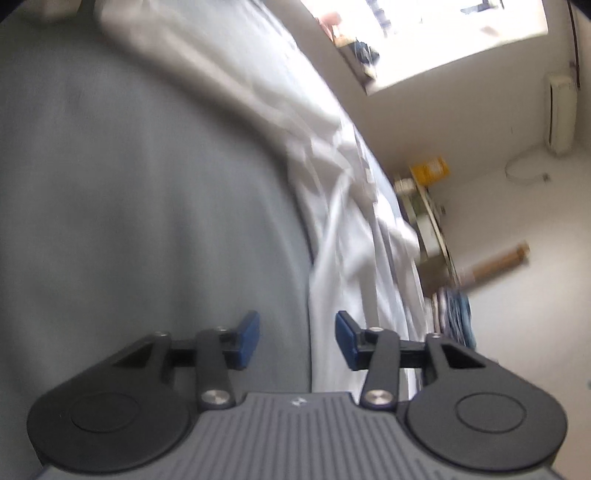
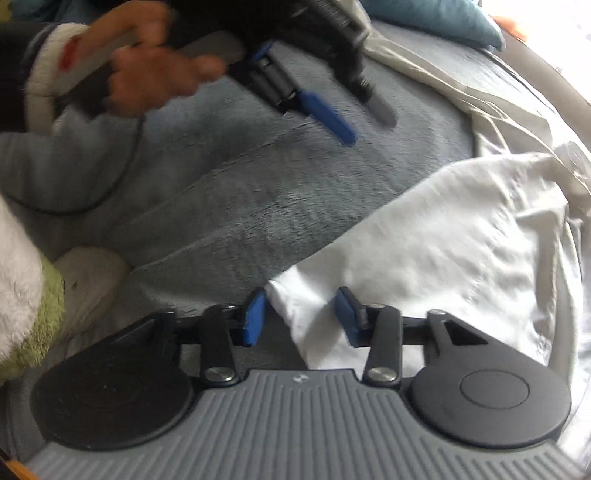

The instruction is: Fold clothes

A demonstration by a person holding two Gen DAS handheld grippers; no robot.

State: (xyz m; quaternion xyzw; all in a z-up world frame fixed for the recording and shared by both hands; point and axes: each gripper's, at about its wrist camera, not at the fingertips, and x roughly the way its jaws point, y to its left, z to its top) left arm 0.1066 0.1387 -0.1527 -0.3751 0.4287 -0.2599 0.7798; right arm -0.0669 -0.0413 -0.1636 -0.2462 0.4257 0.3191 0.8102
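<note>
A white garment (image 2: pixel 461 236) lies crumpled on a grey blanket (image 2: pixel 258 177) at the right of the right wrist view. One corner of it reaches between the blue pads of my right gripper (image 2: pixel 301 317), which points down at it; the pads stand apart and do not visibly press the cloth. My left gripper (image 2: pixel 354 118) shows at the top of this view, held by a hand (image 2: pixel 155 70), hovering over bare blanket. In the left wrist view, my left gripper (image 1: pixel 297 341) is open with nothing gripped, over the line where the white garment (image 1: pixel 343 221) meets the blanket (image 1: pixel 147 184).
A beige cloth (image 2: pixel 424 70) and a teal pillow (image 2: pixel 443 18) lie at the far side. A white-and-green plush thing (image 2: pixel 29 295) sits at the left. Beyond the bed are a bright window (image 1: pixel 424 37), a yellow box (image 1: pixel 430 170) and blue-striped fabric (image 1: pixel 458 314).
</note>
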